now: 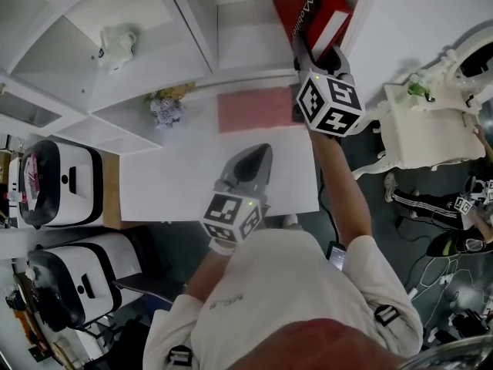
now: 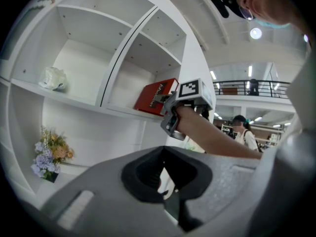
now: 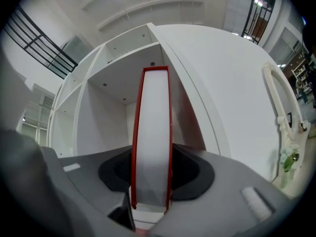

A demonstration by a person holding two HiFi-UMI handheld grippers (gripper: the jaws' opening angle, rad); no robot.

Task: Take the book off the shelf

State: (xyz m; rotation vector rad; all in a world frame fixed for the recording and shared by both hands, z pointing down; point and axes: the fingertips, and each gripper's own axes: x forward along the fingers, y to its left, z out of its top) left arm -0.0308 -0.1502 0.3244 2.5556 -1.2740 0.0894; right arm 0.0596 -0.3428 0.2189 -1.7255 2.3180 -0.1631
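right gripper (image 3: 152, 174) clamped on the page edge of the red book (image 3: 152, 117), 1 jaw on each cover, book not yet out of the shelf's (image 1: 231, 72) right-hand compartment, a grip judged suited to drawing it straight out; left gripper (image 1: 248, 164) held back, jaws together, empty.

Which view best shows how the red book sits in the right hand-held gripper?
Right gripper view: the red book fills the centre, page edge toward the camera, a jaw against each cover. The head view shows only its lettered side from above; the left gripper view shows it small and leaning.
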